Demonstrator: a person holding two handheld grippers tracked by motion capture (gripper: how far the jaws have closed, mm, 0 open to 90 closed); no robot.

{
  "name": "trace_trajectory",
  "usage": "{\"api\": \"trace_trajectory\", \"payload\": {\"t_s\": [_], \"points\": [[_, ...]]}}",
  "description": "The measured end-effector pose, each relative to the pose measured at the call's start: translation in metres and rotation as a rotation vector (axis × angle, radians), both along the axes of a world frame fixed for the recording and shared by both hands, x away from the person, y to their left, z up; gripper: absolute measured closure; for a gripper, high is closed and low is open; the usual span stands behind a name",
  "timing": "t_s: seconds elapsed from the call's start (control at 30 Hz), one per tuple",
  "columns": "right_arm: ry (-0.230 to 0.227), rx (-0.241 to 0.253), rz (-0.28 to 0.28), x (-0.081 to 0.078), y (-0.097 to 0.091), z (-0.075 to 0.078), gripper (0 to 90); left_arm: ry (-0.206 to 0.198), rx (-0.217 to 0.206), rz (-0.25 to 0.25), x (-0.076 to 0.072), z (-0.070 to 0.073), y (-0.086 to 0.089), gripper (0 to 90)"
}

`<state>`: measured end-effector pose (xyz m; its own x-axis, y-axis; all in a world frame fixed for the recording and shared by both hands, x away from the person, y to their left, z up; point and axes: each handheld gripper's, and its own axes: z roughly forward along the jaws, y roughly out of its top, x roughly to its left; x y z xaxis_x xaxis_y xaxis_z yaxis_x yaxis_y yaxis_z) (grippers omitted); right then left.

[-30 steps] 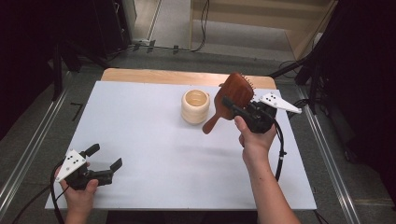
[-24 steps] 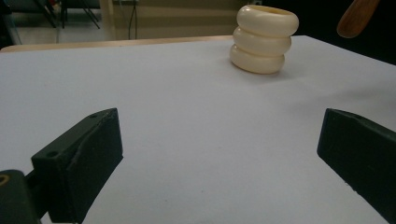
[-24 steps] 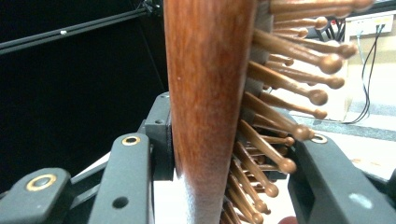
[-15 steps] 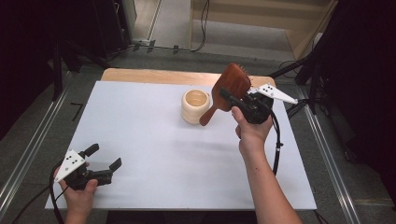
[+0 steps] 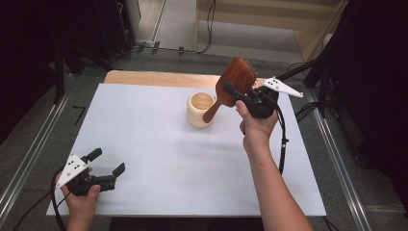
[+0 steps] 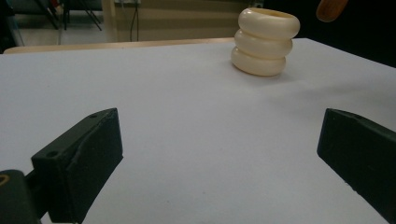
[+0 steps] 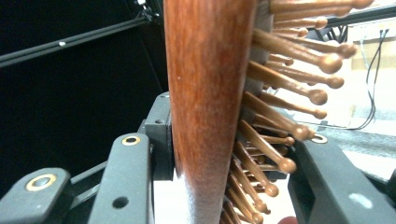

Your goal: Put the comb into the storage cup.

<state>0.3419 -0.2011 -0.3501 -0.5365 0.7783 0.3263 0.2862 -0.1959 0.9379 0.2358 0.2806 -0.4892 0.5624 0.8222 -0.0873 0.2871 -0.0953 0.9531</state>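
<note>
A brown wooden hairbrush is held up in the air by my right gripper, which is shut on its head; the handle slants down over the rim of a cream ribbed cup. Up close, the hairbrush shows its wooden back and its pegs between the two jaws. My left gripper rests low at the table's near left corner, open, with nothing between its jaws. From there the cup stands far off on the white surface, and the tip of the brush handle hangs above it.
The white table top spreads between the two hands, with a wooden strip along its far edge. Metal rails run down both sides. Cables lie on the floor behind the table.
My right hand has tipped the hairbrush more upright and swung its handle over the cup. The left gripper has stayed put.
</note>
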Motion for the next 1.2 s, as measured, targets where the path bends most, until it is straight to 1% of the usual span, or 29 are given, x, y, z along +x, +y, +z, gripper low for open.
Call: {"api": "trace_trajectory", "payload": {"t_s": [0.1, 0.2, 0.3, 0.57, 0.9, 0.97, 1.2], "points": [[-0.003, -0.006, -0.003, 0.004, 0.001, 0.003, 54.4, 0.000, -0.001, -0.001, 0.000, 0.000, 0.000, 0.1], [-0.006, -0.001, -0.004, 0.009, 0.002, 0.006, 54.4, 0.000, -0.003, -0.002, 0.000, 0.000, 0.000, 0.1], [-0.008, -0.010, -0.008, 0.013, 0.003, 0.008, 54.4, 0.001, -0.005, -0.002, 0.000, 0.000, 0.000, 0.1], [-0.017, -0.010, -0.014, 0.023, 0.006, 0.012, 54.4, -0.001, -0.009, 0.000, 0.000, 0.000, 0.000, 0.1], [-0.008, -0.025, -0.018, 0.036, 0.014, 0.014, 54.3, -0.001, -0.010, -0.004, 0.000, 0.000, 0.001, 0.1], [-0.007, -0.034, -0.025, 0.038, 0.014, 0.015, 54.3, -0.001, -0.009, -0.005, 0.000, 0.000, 0.000, 0.1], [-0.001, -0.041, -0.034, 0.048, 0.017, 0.014, 54.3, -0.001, -0.010, -0.007, 0.000, 0.000, 0.000, 0.1]]}}
